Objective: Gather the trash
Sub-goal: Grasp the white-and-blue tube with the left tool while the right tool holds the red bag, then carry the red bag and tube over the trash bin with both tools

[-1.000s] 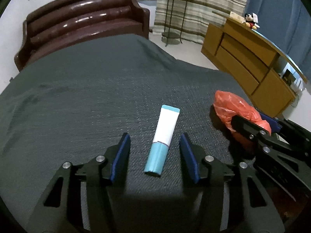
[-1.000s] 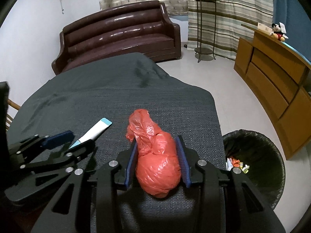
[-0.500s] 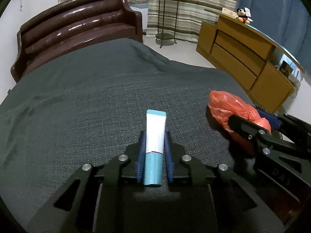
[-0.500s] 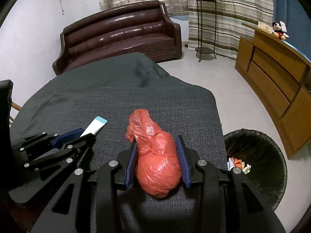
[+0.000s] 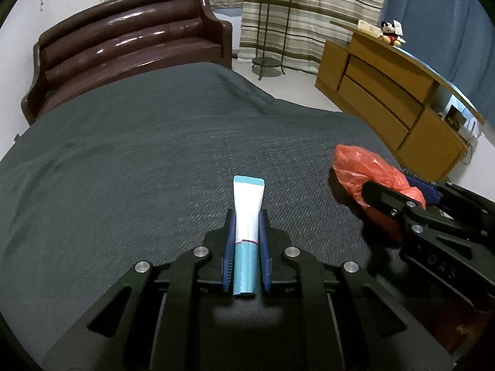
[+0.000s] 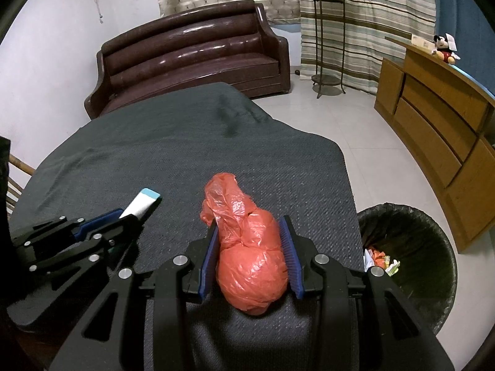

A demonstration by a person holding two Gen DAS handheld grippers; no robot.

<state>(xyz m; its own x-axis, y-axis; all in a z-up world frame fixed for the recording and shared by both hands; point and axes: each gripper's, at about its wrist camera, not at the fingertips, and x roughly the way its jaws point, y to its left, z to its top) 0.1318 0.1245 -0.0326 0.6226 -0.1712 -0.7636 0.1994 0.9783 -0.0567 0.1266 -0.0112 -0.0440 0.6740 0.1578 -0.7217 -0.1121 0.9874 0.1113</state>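
Showing, largest first:
Table (image 6: 278, 160): near edge cut off by both grippers.
Bin (image 6: 411, 247): partly hidden, contents unclear.
Right gripper (image 6: 250, 247): angled down, clamped on red bag (image 6: 250, 266).
Left gripper (image 5: 246, 241): angled down, jaws closing, tube (image 5: 247, 207) pinched between them on the table.

Raised letters reading "DAS" stand on the black body of the right gripper (image 5: 430, 198), seen at the right edge of the left wrist view (the letters run slanted and low in contrast). The white and teal tube (image 5: 246, 232) carries only a thin dark line, with no words that can be made out. A tag on the plush toy (image 6: 444, 50) is too small to read.
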